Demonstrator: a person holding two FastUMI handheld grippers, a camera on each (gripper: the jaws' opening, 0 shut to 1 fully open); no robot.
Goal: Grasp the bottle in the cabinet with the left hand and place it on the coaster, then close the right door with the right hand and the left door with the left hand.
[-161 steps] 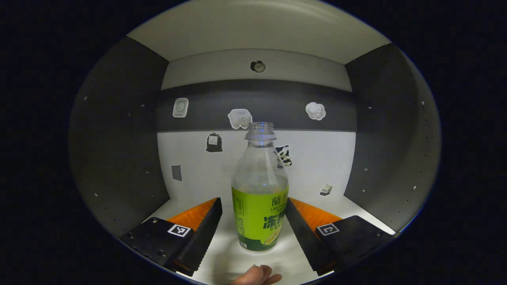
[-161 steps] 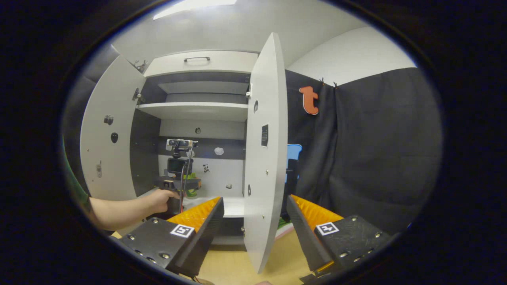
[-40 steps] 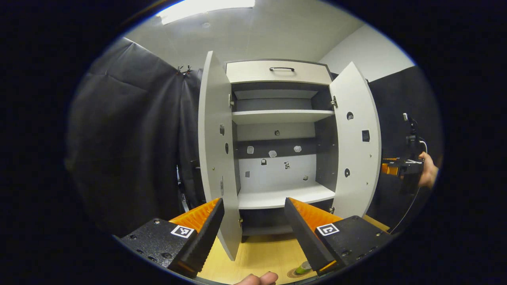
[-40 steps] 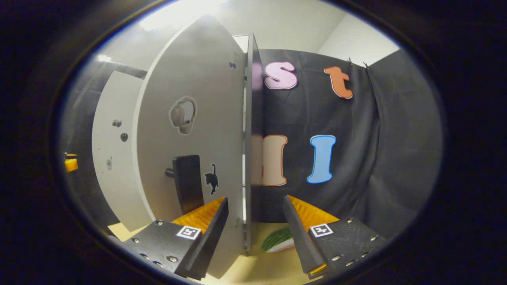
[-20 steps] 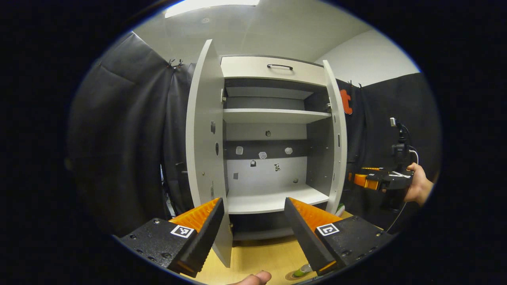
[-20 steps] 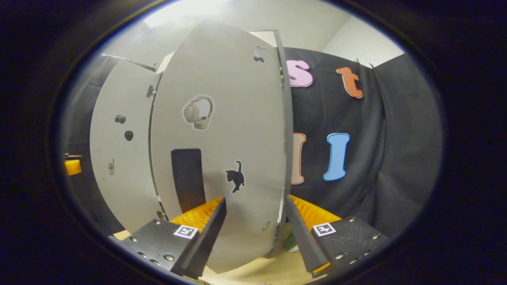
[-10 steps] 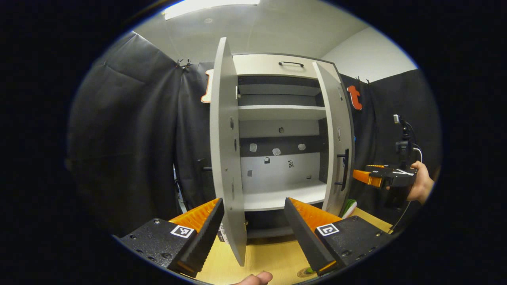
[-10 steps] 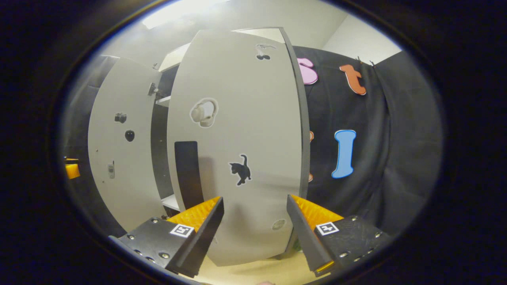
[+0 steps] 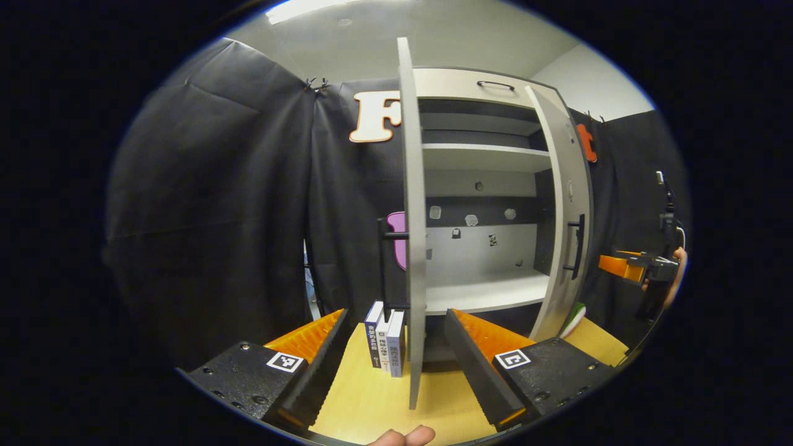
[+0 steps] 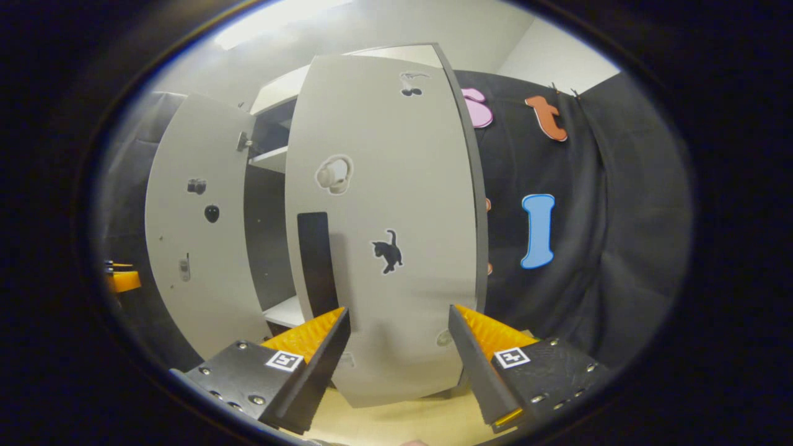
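Here the right gripper [image 10: 396,347] gapes wide before the nearly shut right door [image 10: 396,204]; the left gripper [image 9: 396,347], also wide, faces the left door [image 9: 414,235] edge-on.

The bottle has left the cabinet shelf [image 9: 483,296]. The right door [image 10: 384,235] has swung from wide open to nearly shut, its outer face now before the right claw [image 10: 396,347]. The left claw [image 9: 393,353] has backed out of the cabinet and moved leftward, so the left door [image 9: 414,248] shows edge-on and books [image 9: 385,342] have come into sight.
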